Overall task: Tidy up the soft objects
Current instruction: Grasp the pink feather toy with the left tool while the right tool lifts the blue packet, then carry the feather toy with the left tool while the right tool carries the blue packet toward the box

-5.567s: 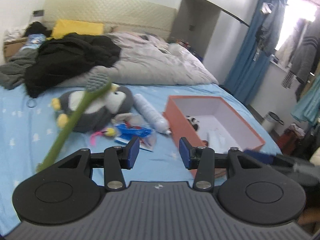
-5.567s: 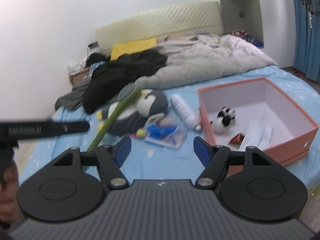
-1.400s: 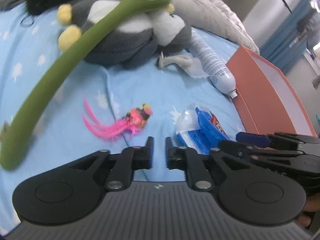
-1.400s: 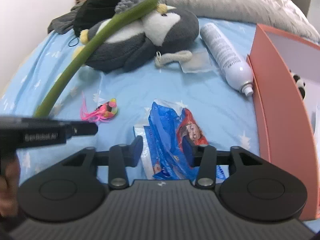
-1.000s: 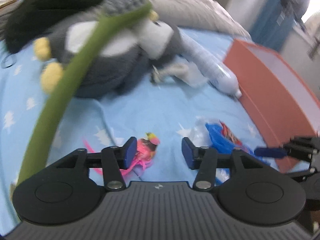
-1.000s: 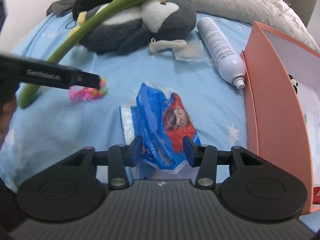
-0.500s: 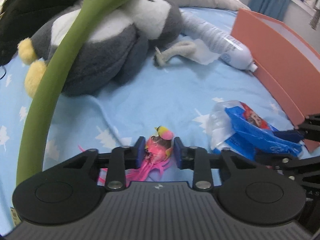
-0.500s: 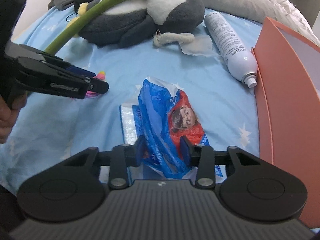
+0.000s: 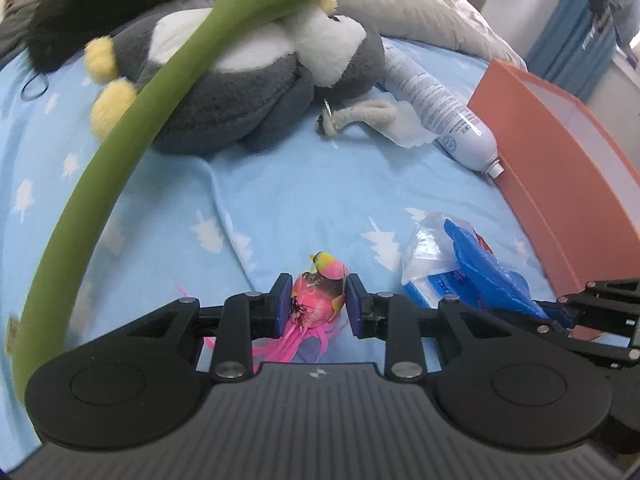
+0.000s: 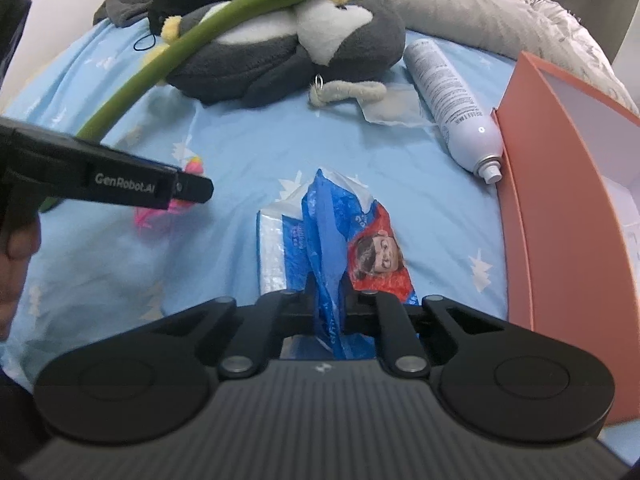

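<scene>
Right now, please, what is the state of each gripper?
Left gripper: closed on the pink feathered toy.
Right gripper: closing, with the blue plastic bag pinched between its jaws.

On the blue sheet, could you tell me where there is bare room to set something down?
Free: the sheet between the plush penguin above and the blue plastic bag below, and the strip between the bag and the orange box. Crowded: around the penguin, green massager, grey strap and spray can.
</scene>
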Demonstrator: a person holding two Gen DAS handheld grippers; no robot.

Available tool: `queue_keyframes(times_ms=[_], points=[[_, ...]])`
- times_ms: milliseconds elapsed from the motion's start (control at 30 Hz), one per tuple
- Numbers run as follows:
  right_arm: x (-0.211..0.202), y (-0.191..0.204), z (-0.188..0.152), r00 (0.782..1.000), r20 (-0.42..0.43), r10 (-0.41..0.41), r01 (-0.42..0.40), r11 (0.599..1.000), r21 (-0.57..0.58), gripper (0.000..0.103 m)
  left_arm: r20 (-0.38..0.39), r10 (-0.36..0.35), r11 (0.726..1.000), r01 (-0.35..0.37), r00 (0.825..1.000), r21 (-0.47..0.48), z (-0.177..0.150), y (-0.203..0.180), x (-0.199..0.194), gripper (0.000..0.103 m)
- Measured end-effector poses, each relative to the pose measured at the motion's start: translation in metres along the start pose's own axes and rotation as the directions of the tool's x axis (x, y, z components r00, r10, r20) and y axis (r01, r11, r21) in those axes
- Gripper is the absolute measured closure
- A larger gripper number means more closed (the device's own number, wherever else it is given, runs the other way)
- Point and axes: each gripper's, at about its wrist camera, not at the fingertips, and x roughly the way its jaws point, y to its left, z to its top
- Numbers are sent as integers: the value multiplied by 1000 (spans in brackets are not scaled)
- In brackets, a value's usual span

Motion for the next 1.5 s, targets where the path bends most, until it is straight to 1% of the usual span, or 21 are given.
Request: queue_keyframes(times_ms=[100, 133, 333, 467, 600, 833, 1000, 1100, 1200, 1300, 1500], points=[[-13, 3, -3, 1000, 26, -11, 11, 1000, 1, 91, 7, -3, 998, 4, 1000, -66, -8, -1, -15, 70], [-17, 4, -5, 999, 35, -21, 21, 1000, -2, 91, 4, -4, 997, 4, 1000, -74, -11, -2, -20, 70], [-40, 7, -18, 998, 62, -32, 30, 999, 31, 91, 9, -19, 996, 20, 1000, -91, -30, -16, -47, 70], [-57, 7, -20, 996, 89, -32, 27, 998, 49, 91, 37, -21, 995, 24, 999, -92, -35, -29, -65, 70], [-74, 6, -18, 991, 125, -37, 29, 997, 68, 91, 75, -31, 996, 37, 997, -83, -31, -41, -86, 70], [-104, -7, -8, 979, 200, -51, 28, 993, 113, 91, 145, -47, 997, 56, 988, -59, -13, -59, -121, 70], [-126, -23, 6, 965, 252, -67, 34, 990, 135, 91, 186, -66, 997, 73, 980, -31, 5, -81, -135, 70], [-138, -33, 15, 956, 284, -78, 38, 988, 147, 91, 206, -89, 996, 93, 975, -13, 17, -97, -141, 70], [-149, -45, 24, 944, 314, -96, 48, 986, 158, 91, 229, -106, 994, 106, 968, 12, 30, -114, -146, 70], [-162, -59, 31, 931, 346, -120, 62, 983, 174, 91, 249, -138, 990, 138, 959, 17, 44, -128, -151, 70], [-182, -93, 41, 902, 393, -182, 99, 970, 221, 91, 265, -185, 983, 172, 946, 70, 69, -163, -149, 70]])
